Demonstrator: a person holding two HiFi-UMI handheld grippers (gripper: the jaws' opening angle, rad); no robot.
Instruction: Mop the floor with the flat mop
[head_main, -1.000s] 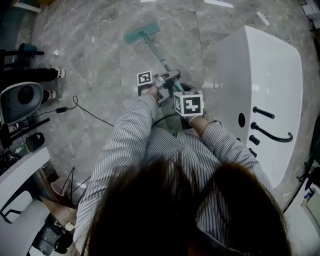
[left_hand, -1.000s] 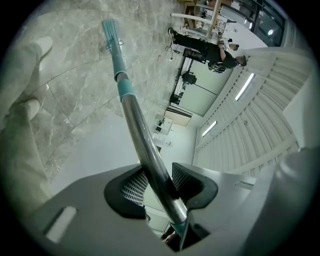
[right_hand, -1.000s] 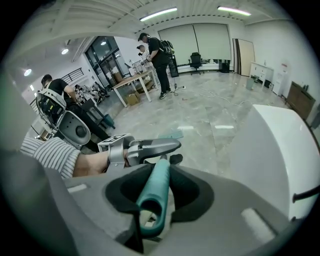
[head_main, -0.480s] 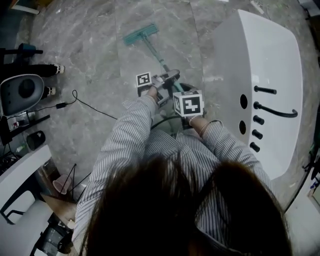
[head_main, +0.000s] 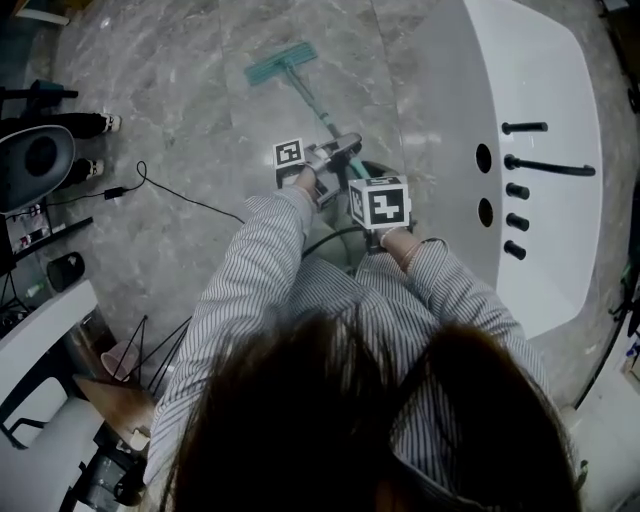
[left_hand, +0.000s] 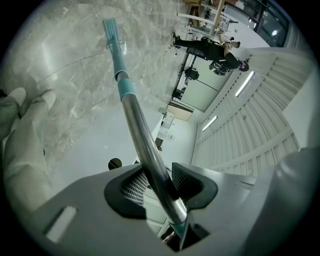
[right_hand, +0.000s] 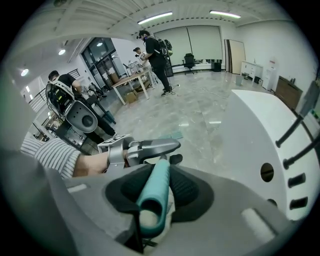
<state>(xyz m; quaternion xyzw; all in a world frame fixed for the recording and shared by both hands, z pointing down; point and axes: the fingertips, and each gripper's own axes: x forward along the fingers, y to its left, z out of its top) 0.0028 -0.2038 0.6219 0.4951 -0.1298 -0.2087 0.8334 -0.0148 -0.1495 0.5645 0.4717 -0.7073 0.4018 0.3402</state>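
Glossy marble floor (head_main: 200, 110), shiny smooth metal mop handle (left_hand: 140, 136)

You wear a long-sleeved shirt (head_main: 262, 262) in fine grey-and-white stripes. Your dark hair (head_main: 370, 420) fills the lower part of the head view, a thin band (head_main: 420, 243) rings your right wrist, and a white glove (left_hand: 22, 145) covers one hand. Your left gripper (left_hand: 155, 182) and right gripper (right_hand: 155, 192) share a smooth pale grey shell with a dark recess around two black ribbed pads (left_hand: 136, 184). Each carries a white cube printed with black square markers, the left cube (head_main: 289, 155) and the right cube (head_main: 380, 205).
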